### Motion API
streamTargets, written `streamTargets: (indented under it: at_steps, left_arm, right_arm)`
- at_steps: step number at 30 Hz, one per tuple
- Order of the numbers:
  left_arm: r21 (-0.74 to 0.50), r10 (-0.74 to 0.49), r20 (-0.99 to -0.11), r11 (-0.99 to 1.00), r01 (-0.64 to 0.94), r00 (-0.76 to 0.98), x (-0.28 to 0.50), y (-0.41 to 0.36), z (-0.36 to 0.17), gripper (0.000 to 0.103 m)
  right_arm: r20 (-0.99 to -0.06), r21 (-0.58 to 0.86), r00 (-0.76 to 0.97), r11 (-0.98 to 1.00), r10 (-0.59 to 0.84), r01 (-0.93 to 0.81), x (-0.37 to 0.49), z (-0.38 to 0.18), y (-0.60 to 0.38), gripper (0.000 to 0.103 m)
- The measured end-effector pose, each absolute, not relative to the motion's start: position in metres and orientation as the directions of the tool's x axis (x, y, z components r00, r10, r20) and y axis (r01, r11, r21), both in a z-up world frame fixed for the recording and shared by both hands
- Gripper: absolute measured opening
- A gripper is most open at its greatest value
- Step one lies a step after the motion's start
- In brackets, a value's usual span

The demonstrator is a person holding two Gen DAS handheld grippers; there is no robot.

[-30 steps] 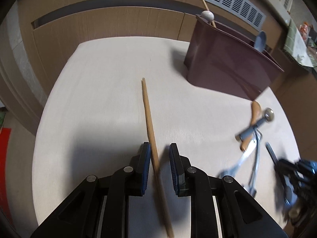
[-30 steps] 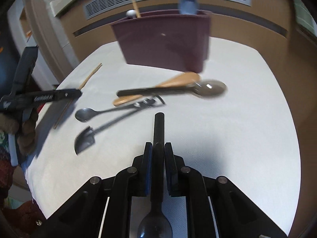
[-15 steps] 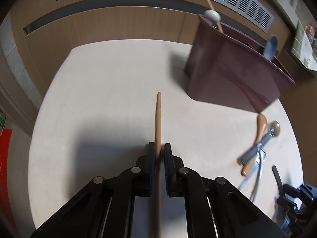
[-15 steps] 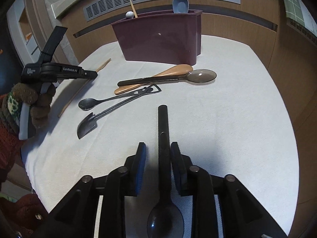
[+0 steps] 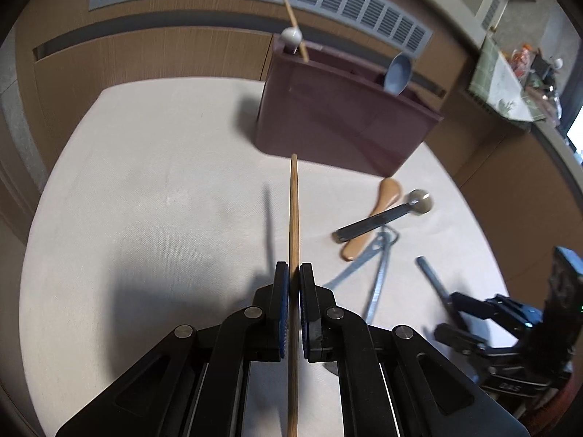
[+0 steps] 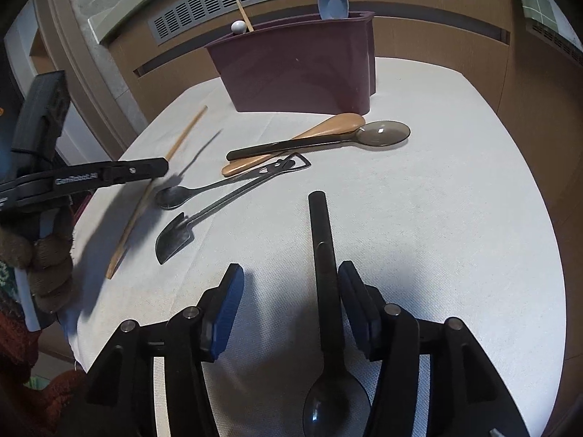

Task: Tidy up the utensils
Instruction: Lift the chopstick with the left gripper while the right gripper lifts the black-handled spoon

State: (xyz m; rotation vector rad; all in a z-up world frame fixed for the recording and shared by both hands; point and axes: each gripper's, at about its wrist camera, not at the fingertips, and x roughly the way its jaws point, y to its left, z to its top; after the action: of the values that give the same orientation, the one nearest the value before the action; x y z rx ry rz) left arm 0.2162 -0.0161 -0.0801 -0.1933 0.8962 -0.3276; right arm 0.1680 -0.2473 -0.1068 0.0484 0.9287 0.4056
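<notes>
We see the thin wooden chopstick [image 5: 293,218] clamped between the blue-padded fingers [image 5: 281,313] of the left gripper [image 5: 293,284], which are pressed tight on it; its far end is raised off the white cloth-covered surface [image 5: 145,189] and points toward the dark maroon plastic utensil holder [image 5: 339,120] at the far edge. That holder already carries a second wooden stick with a small white-bowled spoon [image 5: 291,36] at one end and a pale blue-grey spoon [image 5: 398,73] at the other.

The right gripper [image 6: 289,302] has its fingers spreading wide, and the long black plastic spoon [image 6: 324,276] lies flat on the surface between them, just beside the right-hand pad; we cannot tell whether it touches it.

Toward the middle of the surface lie a light wooden spoon [image 6: 328,127] and a translucent smoky-brown spoon with a dark handle [image 6: 382,133], crossing each other, and nearer the left edge a metal spoon [image 6: 175,196] and a shovel-shaped metal spoon [image 6: 175,240] with their handles touching. In the right wrist view a gloved hand [image 6: 47,266] holds the left gripper over the surface's left edge.
</notes>
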Motion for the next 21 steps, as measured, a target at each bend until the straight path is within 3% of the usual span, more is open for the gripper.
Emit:
streamTargets:
  at_steps: [10, 15, 21]
  left_arm:
    - [-0.331, -0.389, -0.665, 0.919, 0.215, 0.637, 0.188, -0.004, -0.056, 0.006]
    - [-0.336, -0.389, -0.665, 0.918, 0.209, 0.638, 0.184, 0.0, -0.056, 0.006]
    - [-0.333, -0.368, -0.713, 0.927, 0.173, 0.597, 0.191, 0.002, -0.07, 0.006]
  right_arm:
    - [-0.797, 0.125, 0.511, 0.916, 0.322, -0.382, 0.174, -0.104, -0.24, 0.045]
    - [-0.816, 0.021, 0.531, 0.931, 0.226, -0.365, 0.188, -0.102, -0.228, 0.03]
    - [-0.821, 0.035, 0.526, 0.939, 0.222, -0.341, 0.19, -0.101, -0.24, 0.012]
